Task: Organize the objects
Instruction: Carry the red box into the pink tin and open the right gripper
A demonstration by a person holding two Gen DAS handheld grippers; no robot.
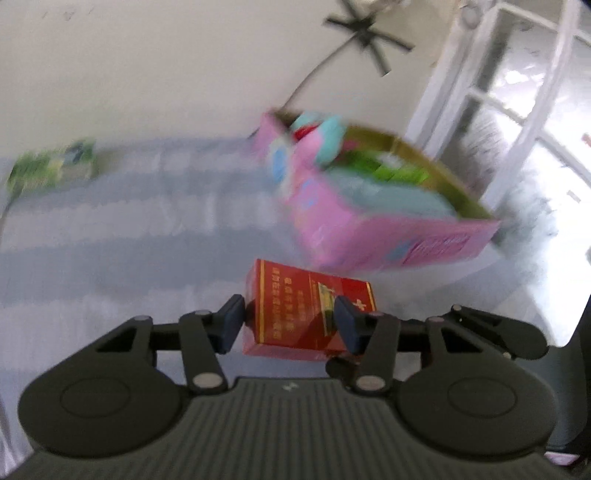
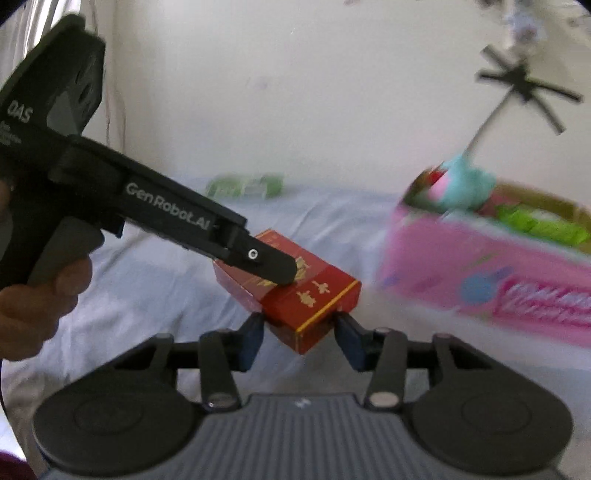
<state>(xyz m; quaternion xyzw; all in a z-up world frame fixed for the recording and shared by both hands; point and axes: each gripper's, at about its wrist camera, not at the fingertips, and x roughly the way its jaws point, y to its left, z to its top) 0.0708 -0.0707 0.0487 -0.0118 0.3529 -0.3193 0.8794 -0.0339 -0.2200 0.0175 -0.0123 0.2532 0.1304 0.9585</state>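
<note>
Left wrist view: left gripper (image 1: pixel 290 323) clamps glossy rectangular red box (image 1: pixel 306 306); right gripper (image 2: pixel 299 338) clamps it too

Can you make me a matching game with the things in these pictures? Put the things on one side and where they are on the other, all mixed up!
Things:
1. red box
2. pink box
3. green packet
4. black star shape

Where or how:
A. up on the wall
B. lying alone at the far side of the bed
C. held between the fingers of the left gripper, with the right gripper at its end
D. open on top, with colourful things inside

Pairs: 1-C, 2-D, 3-B, 4-A
</note>
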